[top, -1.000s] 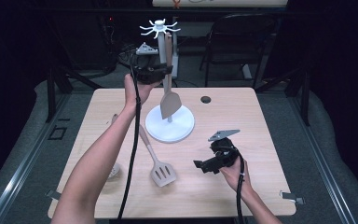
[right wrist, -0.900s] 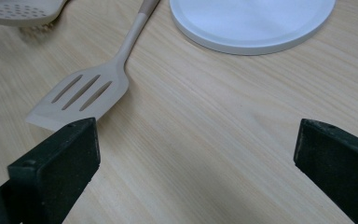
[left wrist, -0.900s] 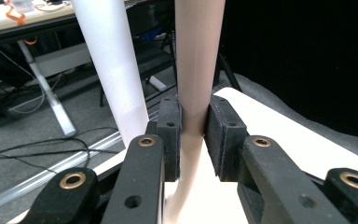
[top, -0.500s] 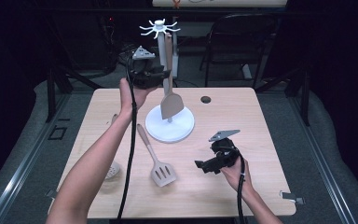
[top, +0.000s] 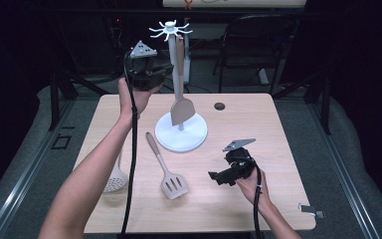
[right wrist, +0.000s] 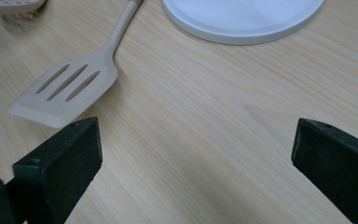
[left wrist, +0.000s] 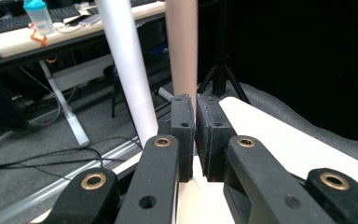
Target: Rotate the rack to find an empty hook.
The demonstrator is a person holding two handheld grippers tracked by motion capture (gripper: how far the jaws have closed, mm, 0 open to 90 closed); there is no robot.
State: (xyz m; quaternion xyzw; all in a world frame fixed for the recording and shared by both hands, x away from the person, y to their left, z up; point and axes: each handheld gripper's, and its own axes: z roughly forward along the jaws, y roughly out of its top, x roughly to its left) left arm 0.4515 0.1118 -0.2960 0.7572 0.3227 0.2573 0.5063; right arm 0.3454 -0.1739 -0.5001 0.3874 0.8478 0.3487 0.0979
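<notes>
Jaws of the left gripper (left wrist: 195, 135) are nearly closed, with the handle of a hanging spatula (left wrist: 182, 51) seen just beyond them beside the white stand (left wrist: 126, 70). Right gripper (right wrist: 193, 163) jaws are spread wide, and a slotted turner (right wrist: 65, 91) is seen ahead to their left.

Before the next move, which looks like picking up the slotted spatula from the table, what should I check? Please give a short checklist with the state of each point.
1. Solid spatula hangs on the rack: ok.
2. Left claw shut and free of the hanging handle: ok, pads nearly touch with nothing between them.
3. Right claw open: ok, jaws wide apart.
4. Slotted spatula lies flat, handle uncovered: ok.
5. Right claw already lined up with the handle: not ok, it points at bare table.
6. Skimmer out of the way: ok, left of the slotted spatula.
</notes>
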